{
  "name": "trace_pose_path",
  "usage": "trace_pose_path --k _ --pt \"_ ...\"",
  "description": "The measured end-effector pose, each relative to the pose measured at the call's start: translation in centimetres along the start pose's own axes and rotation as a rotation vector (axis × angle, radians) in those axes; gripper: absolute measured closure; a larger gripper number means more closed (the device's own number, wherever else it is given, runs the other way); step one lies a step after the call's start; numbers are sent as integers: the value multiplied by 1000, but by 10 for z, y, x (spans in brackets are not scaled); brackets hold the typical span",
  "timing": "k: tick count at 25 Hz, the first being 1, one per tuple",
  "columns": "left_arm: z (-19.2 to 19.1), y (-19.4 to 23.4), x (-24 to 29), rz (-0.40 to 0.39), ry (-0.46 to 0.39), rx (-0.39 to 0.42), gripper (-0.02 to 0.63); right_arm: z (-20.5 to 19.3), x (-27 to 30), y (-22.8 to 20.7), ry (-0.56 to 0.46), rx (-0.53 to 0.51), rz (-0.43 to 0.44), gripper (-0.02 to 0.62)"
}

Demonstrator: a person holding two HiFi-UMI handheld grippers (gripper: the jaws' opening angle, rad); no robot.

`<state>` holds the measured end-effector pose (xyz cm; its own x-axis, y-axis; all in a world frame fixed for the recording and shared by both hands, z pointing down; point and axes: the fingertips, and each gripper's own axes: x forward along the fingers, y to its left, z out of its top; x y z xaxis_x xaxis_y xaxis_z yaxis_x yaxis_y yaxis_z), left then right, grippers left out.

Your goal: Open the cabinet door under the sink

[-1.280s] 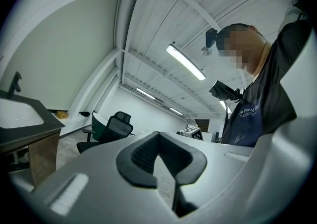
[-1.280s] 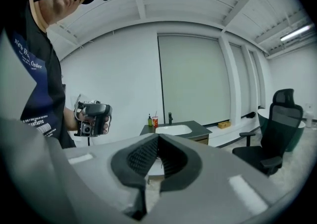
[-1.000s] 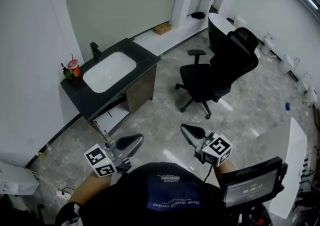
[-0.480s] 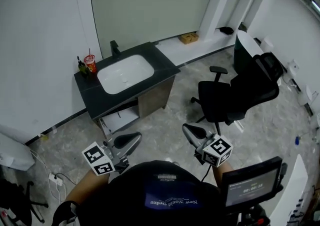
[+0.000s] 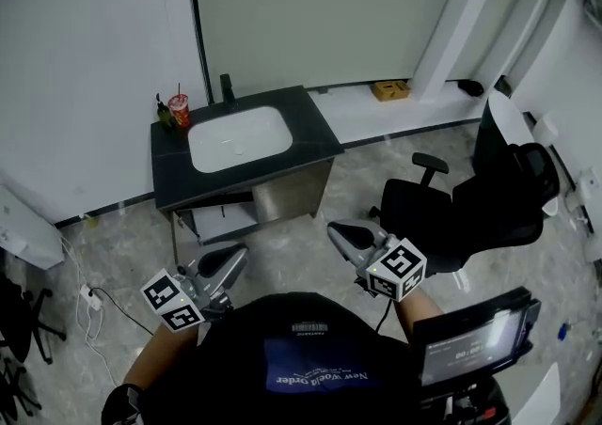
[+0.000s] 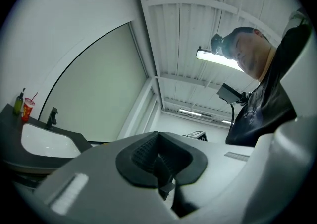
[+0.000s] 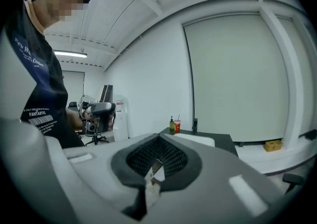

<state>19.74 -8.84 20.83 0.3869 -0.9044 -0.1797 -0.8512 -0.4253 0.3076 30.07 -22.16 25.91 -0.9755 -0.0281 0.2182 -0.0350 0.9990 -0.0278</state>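
Because we stand well back, the cabinet door (image 5: 293, 196) under the sink (image 5: 238, 138) lies ahead of the right gripper (image 5: 340, 232) and the left gripper (image 5: 229, 258), well apart from both. It is a flat brown-grey panel, upright below the right half of the dark matt countertop (image 5: 315, 127). We judge the right gripper the nearer of the two. Both have their ribbed black pads pressed together with nothing between them. Left of the door a pale shelf (image 5: 224, 223) shows (whether a second door hangs open there, we cannot tell). The sink is smooth, white and rounded, and the floor (image 5: 282, 254) is pale marbled tile.
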Motion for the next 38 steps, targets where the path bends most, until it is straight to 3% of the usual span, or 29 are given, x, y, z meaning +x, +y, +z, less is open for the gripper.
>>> trace_pose_path --k 5,10,18,26,32,38 --pt "-16 0 29 53 21 -10 606 -9 8 -28 6 23 75 594" --pt "-14 35 44 76 2 -27 606 -12 43 -48 28 29 122 594" --pt "20 136 54 55 -19 -10 606 15 128 -92 44 16 118 594" --pt "60 236 44 63 4 -1 606 58 224 -135 -9 35 82 594" --pt "76 283 34 150 -38 4 606 64 289 -148 19 50 172 594" --pt "91 323 27 307 -78 38 606 78 345 -175 29 18 292 595"
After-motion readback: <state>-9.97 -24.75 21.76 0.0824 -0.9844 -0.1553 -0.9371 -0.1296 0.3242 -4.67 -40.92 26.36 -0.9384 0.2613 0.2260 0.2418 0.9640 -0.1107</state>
